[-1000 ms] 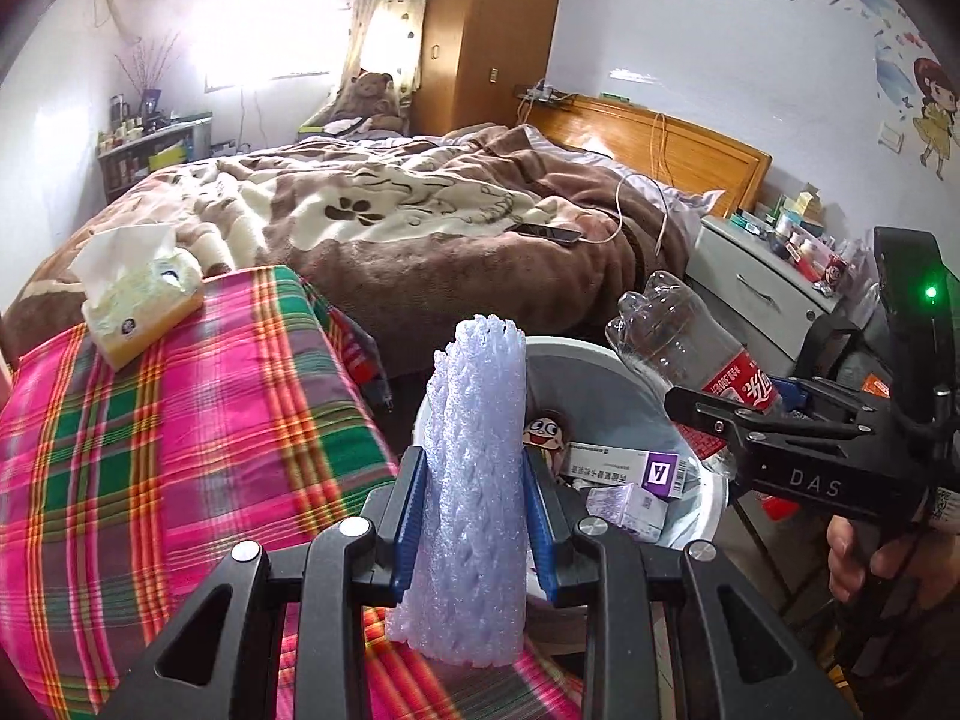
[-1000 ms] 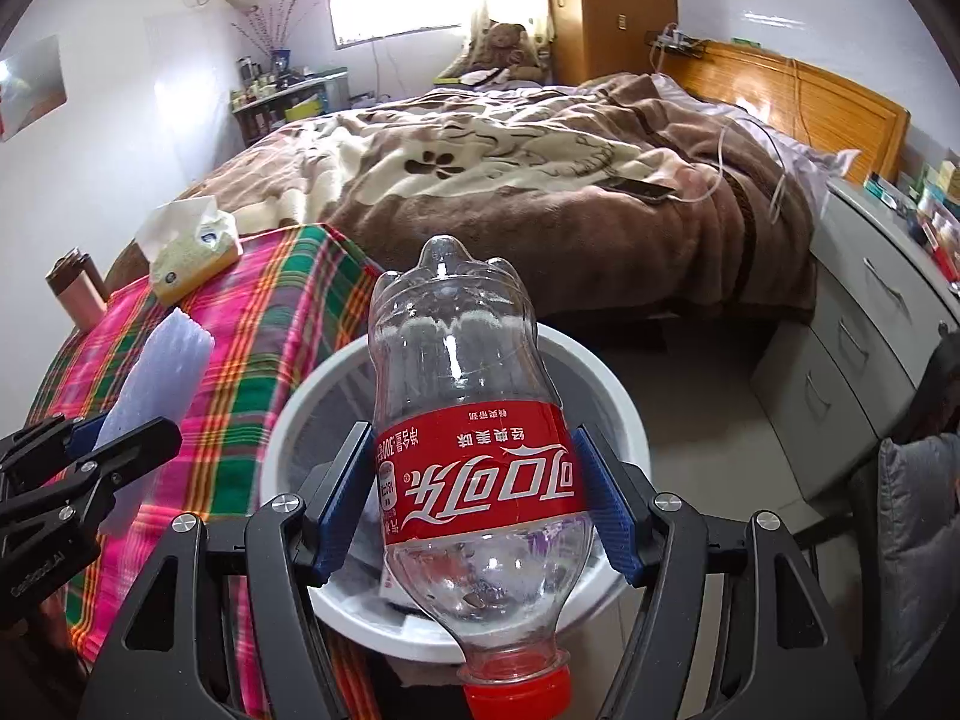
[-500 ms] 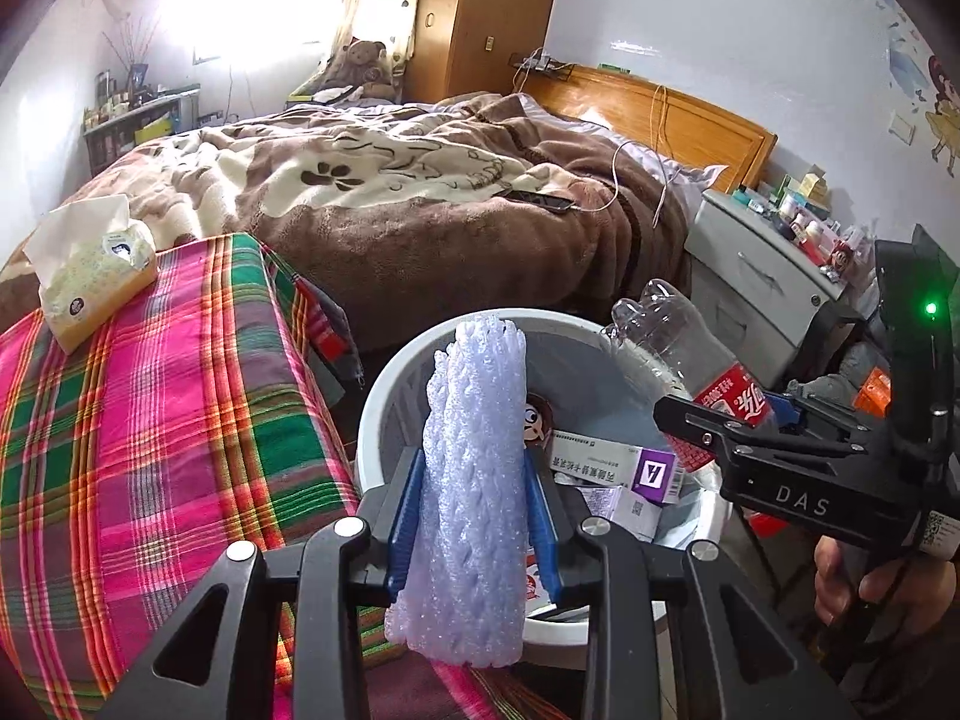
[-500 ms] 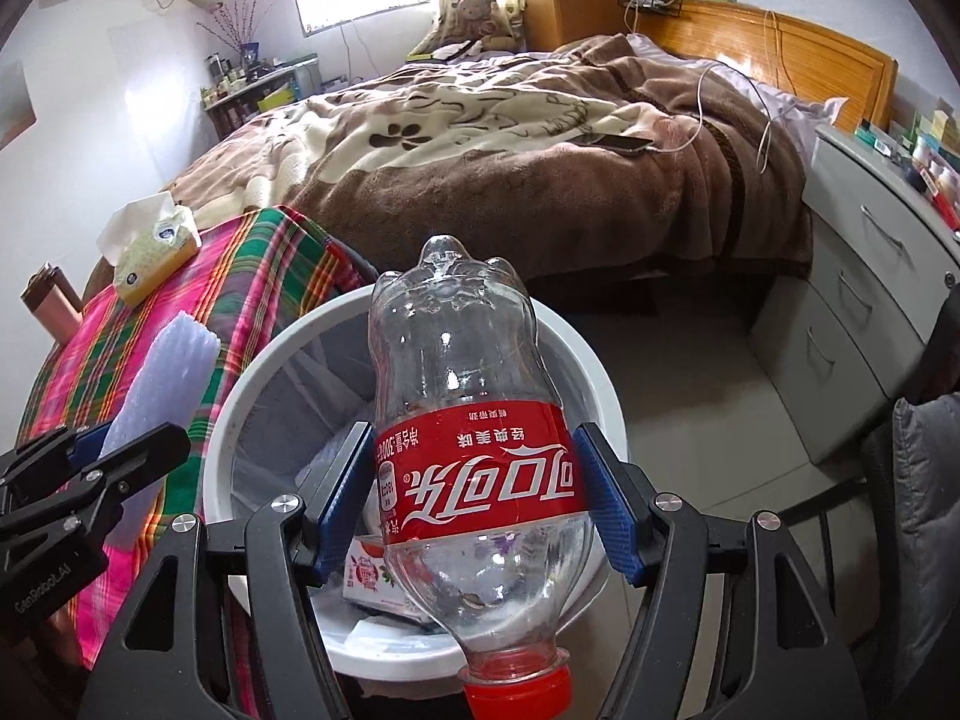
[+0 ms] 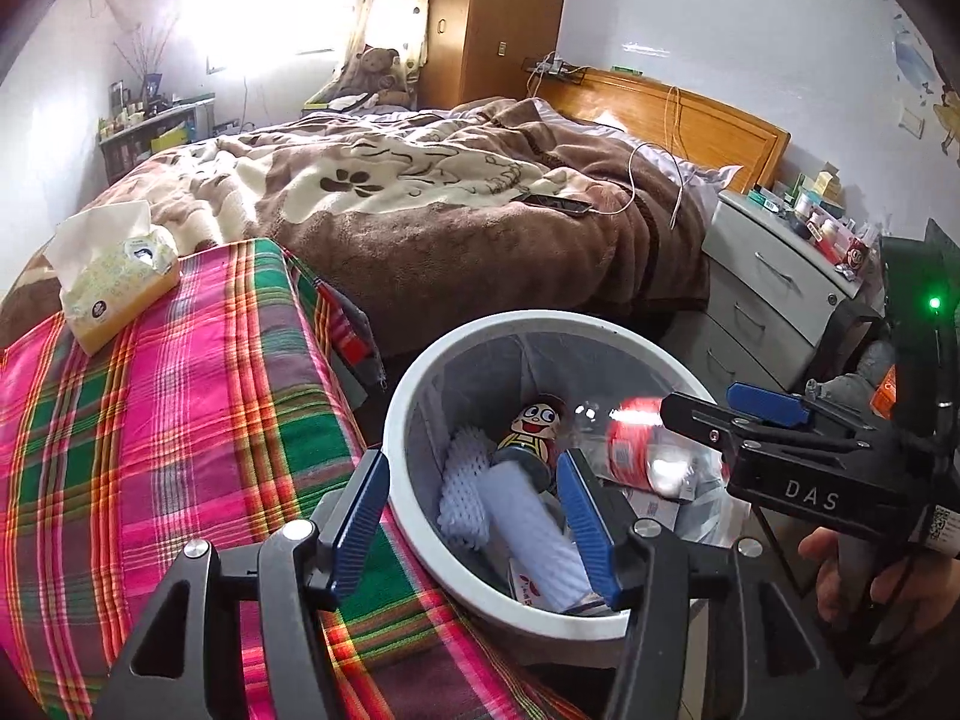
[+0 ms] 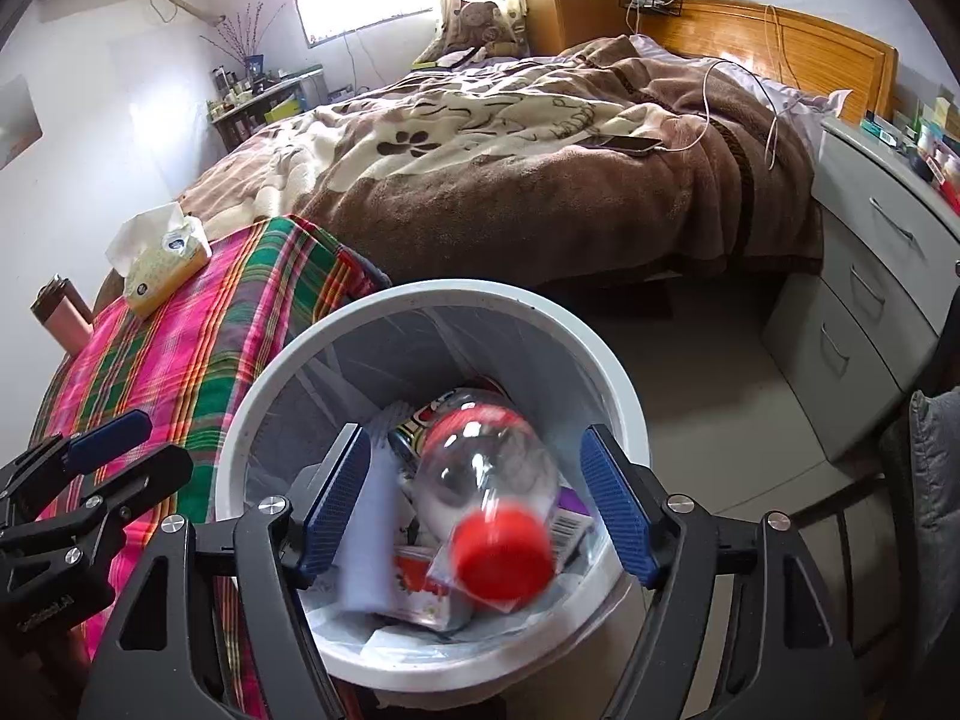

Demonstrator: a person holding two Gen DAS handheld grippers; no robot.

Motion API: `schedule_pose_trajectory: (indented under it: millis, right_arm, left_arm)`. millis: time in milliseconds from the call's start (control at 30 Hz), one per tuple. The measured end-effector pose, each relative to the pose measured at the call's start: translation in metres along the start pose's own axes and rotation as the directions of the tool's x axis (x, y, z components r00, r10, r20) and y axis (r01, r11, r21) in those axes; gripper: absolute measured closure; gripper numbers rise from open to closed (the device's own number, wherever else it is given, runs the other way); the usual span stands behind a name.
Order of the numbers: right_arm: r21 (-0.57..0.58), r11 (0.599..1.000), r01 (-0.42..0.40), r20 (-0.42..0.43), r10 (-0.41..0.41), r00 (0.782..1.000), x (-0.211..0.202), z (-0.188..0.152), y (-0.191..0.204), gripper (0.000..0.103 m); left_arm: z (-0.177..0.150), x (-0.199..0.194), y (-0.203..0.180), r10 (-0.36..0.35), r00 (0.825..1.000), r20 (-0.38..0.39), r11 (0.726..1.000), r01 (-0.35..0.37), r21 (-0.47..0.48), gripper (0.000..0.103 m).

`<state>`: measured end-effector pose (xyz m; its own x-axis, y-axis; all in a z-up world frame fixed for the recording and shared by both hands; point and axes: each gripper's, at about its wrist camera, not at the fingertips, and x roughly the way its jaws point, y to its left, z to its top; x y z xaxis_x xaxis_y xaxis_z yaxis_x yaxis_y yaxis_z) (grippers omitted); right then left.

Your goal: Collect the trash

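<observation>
A white trash bin (image 5: 414, 396) stands beside the plaid-covered table. My left gripper (image 5: 474, 525) hangs over the bin's near rim with its jaws opening and nothing pressed between the pads. The white foam net sleeve (image 5: 528, 528) lies loose in the bin below it. My right gripper (image 6: 477, 504) is above the bin (image 6: 420, 300), jaws opening wide. The clear cola bottle (image 6: 486, 480) with a red cap is blurred, dropping free into the bin among boxes and a cartoon can (image 5: 534, 432). Each gripper shows in the other's view: right gripper (image 5: 732, 411), left gripper (image 6: 126, 450).
A tissue box (image 5: 114, 282) sits on the plaid cloth (image 5: 150, 420) at left. A pink flask (image 6: 60, 312) stands at the table's far edge. Behind the bin are a bed (image 5: 450, 198) with a phone and cable, and a grey drawer unit (image 6: 870, 300) at right.
Both grippers have opened. The foam sleeve has left the left jaws and the bottle has left the right jaws; both now sit or fall inside the bin.
</observation>
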<state>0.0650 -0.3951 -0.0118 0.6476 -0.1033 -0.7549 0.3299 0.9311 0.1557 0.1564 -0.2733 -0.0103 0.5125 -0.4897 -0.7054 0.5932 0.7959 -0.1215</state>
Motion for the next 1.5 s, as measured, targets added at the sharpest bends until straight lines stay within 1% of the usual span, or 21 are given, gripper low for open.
schedule_pose_trajectory:
  millis: [233,367,433,500,533,567,633,733,800,900,1000,1067,1167,1267,1333,1400,1500]
  right_arm:
    - [-0.003,1.0,-0.013,0.029,0.013,0.999,-0.012,-0.002,0.004,0.029]
    - [-0.002,1.0,-0.019,0.055,0.019,0.998,-0.023,-0.008,0.009,0.029]
    - [0.003,1.0,-0.027,0.073,0.026,0.997,-0.028,-0.012,0.012,0.029]
    - [0.007,0.999,-0.036,0.097,0.035,0.995,-0.036,-0.017,0.015,0.029]
    - [0.007,0.999,-0.036,0.109,0.035,0.993,-0.039,-0.02,0.017,0.029]
    - [0.007,0.999,-0.037,0.118,0.036,0.992,-0.041,-0.022,0.019,0.029]
    - [0.005,0.999,-0.044,0.141,0.043,0.989,-0.049,-0.028,0.023,0.029]
    - [-0.003,0.999,-0.044,0.17,0.044,0.984,-0.057,-0.037,0.029,0.029]
    - [-0.015,0.999,-0.032,0.195,0.034,0.98,-0.062,-0.042,0.034,0.029]
    - [-0.039,0.999,-0.007,0.252,0.017,0.968,-0.071,-0.052,0.041,0.029]
    - [-0.047,0.999,-0.003,0.292,0.016,0.956,-0.079,-0.061,0.045,0.029]
    - [-0.046,0.999,-0.004,0.305,0.018,0.952,-0.081,-0.066,0.046,0.029]
    - [-0.032,0.999,0.001,0.329,0.009,0.944,-0.085,-0.073,0.048,0.029]
    - [-0.027,0.999,-0.027,0.335,0.034,0.942,-0.086,-0.079,0.051,0.029]
    - [-0.04,0.999,-0.015,0.356,0.028,0.934,-0.088,-0.086,0.054,0.029]
    - [-0.054,0.999,0.004,0.374,0.017,0.927,-0.089,-0.091,0.057,0.029]
    - [-0.053,0.999,-0.001,0.367,0.021,0.93,-0.089,-0.093,0.058,0.029]
  left_arm:
    - [-0.007,-0.017,0.004,0.021,1.0,0.022,1.0,-0.021,-0.006,0.043]
    - [-0.014,-0.03,0.007,0.019,0.999,0.036,1.0,-0.018,-0.02,0.043]
    - [-0.018,-0.039,0.007,0.042,0.998,0.052,0.999,-0.04,-0.025,0.043]
    - [-0.023,-0.048,0.007,0.049,0.996,0.069,0.998,-0.048,-0.028,0.043]
    - [-0.025,-0.052,0.008,0.05,0.996,0.077,0.998,-0.048,-0.031,0.042]
    - [-0.028,-0.057,0.007,0.061,0.994,0.089,0.998,-0.058,-0.031,0.039]
    - [-0.033,-0.067,0.006,0.089,0.989,0.116,0.996,-0.087,-0.022,0.033]
    - [-0.044,-0.08,0.007,0.101,0.985,0.14,0.995,-0.098,-0.033,0.033]
    - [-0.053,-0.087,0.006,0.127,0.979,0.157,0.992,-0.123,-0.038,0.033]
    - [-0.062,-0.094,0.003,0.158,0.972,0.175,0.987,-0.154,-0.034,0.033]
    - [-0.07,-0.099,0.003,0.166,0.969,0.182,0.986,-0.161,-0.04,0.033]
    - [-0.076,-0.103,0.004,0.178,0.966,0.188,0.984,-0.171,-0.05,0.033]
    - [-0.084,-0.109,0.0,0.216,0.954,0.209,0.976,-0.211,-0.048,0.033]
    - [-0.092,-0.119,-0.001,0.227,0.942,0.246,0.974,-0.22,-0.057,0.033]
    - [-0.097,-0.124,-0.002,0.238,0.933,0.27,0.971,-0.232,-0.056,0.033]
    - [-0.101,-0.127,-0.003,0.249,0.929,0.275,0.968,-0.243,-0.056,0.033]
    - [-0.105,-0.131,-0.002,0.264,0.924,0.278,0.965,-0.255,-0.068,0.033]
